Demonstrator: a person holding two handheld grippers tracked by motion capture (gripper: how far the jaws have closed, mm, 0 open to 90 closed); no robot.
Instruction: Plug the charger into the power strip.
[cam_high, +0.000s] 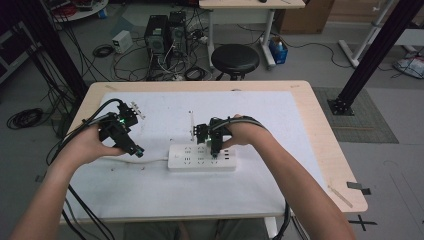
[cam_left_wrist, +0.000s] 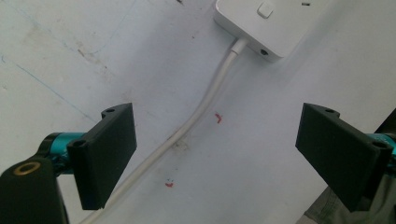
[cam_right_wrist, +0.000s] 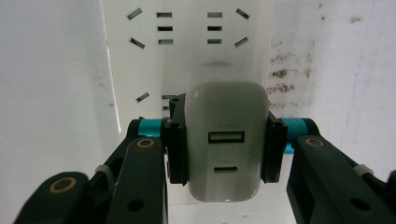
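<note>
1. Two grippers work at the white tabletop (cam_high: 150, 200) in the high view. The right gripper (cam_high: 216, 145) points down over the power strip (cam_high: 202, 158) near the tabletop's middle; the left gripper (cam_high: 131, 146) hovers just left of the strip, beside its cable (cam_high: 152, 160). Keep the right hand vertical while pressing.
2. Left gripper view: the jaws stand wide open and hold nothing; the cable (cam_left_wrist: 205, 105) runs between them to the strip's end (cam_left_wrist: 268, 25). Judged useful: lower them to steady the strip.
3. Right gripper view: the jaws are clamped on both sides of the USB charger (cam_right_wrist: 226, 140), which sits over a socket of the strip (cam_right_wrist: 187, 32). Whether its pins are fully seated cannot be told. Push straight, without rocking.
</note>
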